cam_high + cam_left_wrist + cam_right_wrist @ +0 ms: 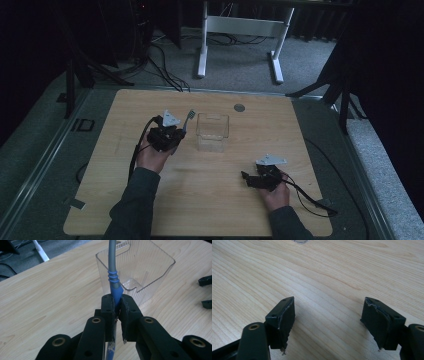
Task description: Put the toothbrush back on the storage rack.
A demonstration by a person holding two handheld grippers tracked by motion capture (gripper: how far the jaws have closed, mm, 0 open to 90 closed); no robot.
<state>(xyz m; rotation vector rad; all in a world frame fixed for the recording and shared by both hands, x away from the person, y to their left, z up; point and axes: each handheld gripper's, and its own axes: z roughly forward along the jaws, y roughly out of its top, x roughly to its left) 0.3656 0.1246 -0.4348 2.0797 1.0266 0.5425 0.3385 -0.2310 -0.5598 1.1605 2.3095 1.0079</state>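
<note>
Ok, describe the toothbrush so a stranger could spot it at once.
On the wooden table, find the clear plastic bin near the middle. Just left of it, the left gripper clamps a toothbrush: blue grip, grey neck, bristled head pointing away from the person.

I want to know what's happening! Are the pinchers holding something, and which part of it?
The left gripper holds a toothbrush by the blue part of its handle, beside a clear box. The right gripper is open and holds nothing.

No text, label, brand, number or sign can be read anywhere.
</note>
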